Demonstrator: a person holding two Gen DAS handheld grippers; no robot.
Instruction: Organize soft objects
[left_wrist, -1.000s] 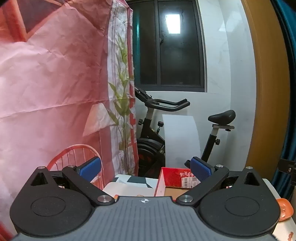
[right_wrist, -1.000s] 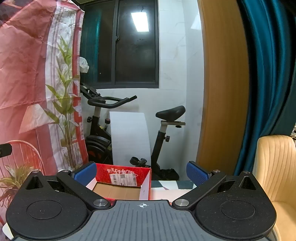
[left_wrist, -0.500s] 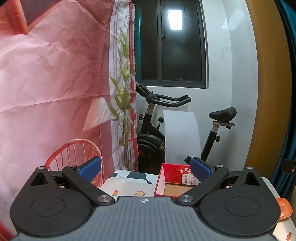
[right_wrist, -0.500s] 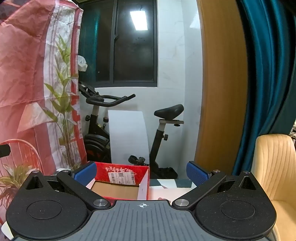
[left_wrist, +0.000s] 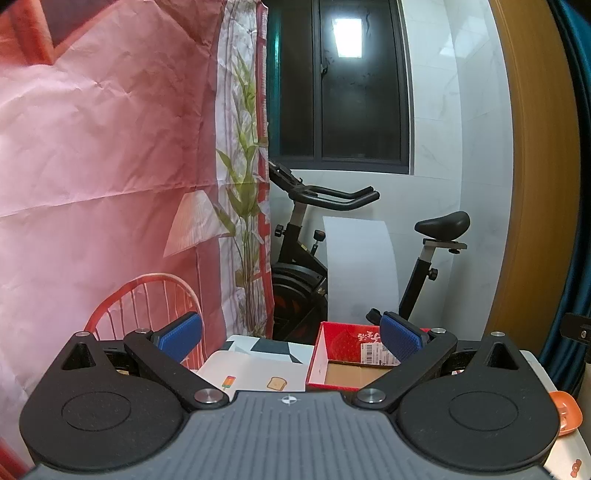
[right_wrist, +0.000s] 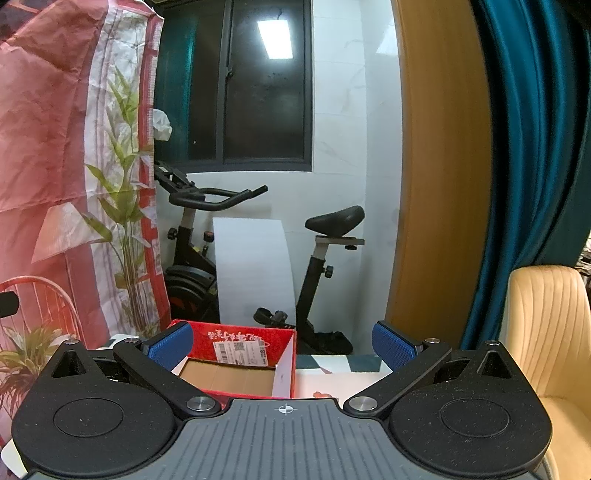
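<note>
Left gripper: the left gripper (left_wrist: 290, 336) is raised level above the table, its two blue-padded fingers spread wide with nothing between them.
Right gripper: the right gripper (right_wrist: 282, 344) is likewise level, its blue pads far apart and holding nothing.
Red box: an open red cardboard box with a brown inner floor and a white barcode label (right_wrist: 240, 363) sits on the table ahead of both grippers. In the left wrist view the red cardboard box (left_wrist: 347, 360) lies ahead and to the right, partly behind the right-hand finger; in the right wrist view it lies ahead and to the left, its near left corner behind the left-hand finger. What shows of its inside is bare.
Soft objects: no soft object shows in either view, so where they lie cannot be told.
Table: a white table top printed with small food pictures and dark geometric patches (left_wrist: 255, 373) carries the box.
Orange dish: a small orange plastic dish (left_wrist: 565, 411) rests at the table's right edge in the left wrist view.
Background: a black exercise bike (right_wrist: 325, 236) stands against the white wall, with a white curved board (right_wrist: 255, 273) leaning in front of it; a pink printed backdrop sheet (left_wrist: 99, 155) hangs to the left, and a cream padded chair (right_wrist: 546, 332) stands to the right beside a teal curtain (right_wrist: 524, 147).
</note>
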